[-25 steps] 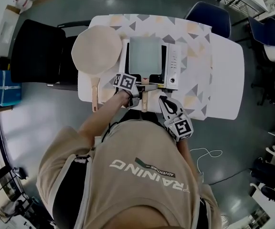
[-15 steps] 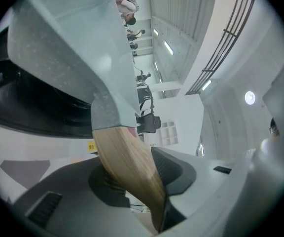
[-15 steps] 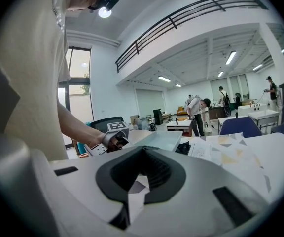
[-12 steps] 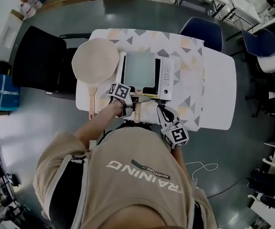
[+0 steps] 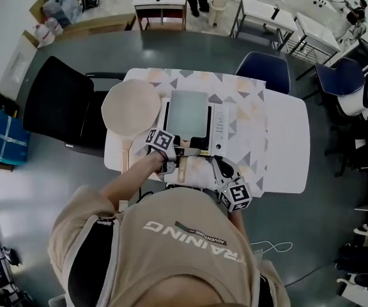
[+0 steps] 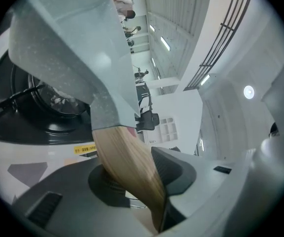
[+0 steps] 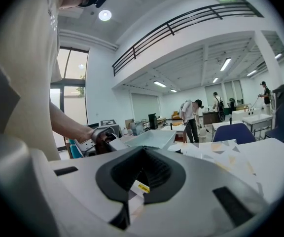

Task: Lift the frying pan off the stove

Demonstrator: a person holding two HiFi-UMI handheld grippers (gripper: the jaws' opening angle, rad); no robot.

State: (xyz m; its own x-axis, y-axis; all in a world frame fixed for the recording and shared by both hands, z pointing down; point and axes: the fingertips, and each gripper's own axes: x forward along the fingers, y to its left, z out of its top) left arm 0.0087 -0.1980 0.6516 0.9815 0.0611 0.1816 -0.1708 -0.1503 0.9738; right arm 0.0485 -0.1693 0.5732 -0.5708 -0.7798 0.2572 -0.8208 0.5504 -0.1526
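Observation:
A square grey frying pan [image 5: 187,112] sits over the stove [image 5: 220,125] on the table. Its wooden handle [image 5: 182,169] points toward me. My left gripper [image 5: 176,155] is shut on that handle. In the left gripper view the handle [image 6: 124,167] runs between the pads, and the pan [image 6: 68,48] shows from underneath, tilted above the stove's black burner [image 6: 33,107]. My right gripper [image 5: 218,165] hovers at the stove's near right corner, touching nothing. In its own view the right gripper [image 7: 134,189] has its jaws together with nothing in them.
A round beige pan [image 5: 131,106] with a wooden handle lies left of the stove. The table [image 5: 286,133] has a patterned cloth. A black chair [image 5: 53,104] stands at the left and a blue chair [image 5: 264,69] at the far side. A person [image 7: 189,115] stands in the background.
The head view has pulled back and shows more of the room. My left gripper keeps its hold on the wooden handle. The right gripper stays at the stove's near right corner.

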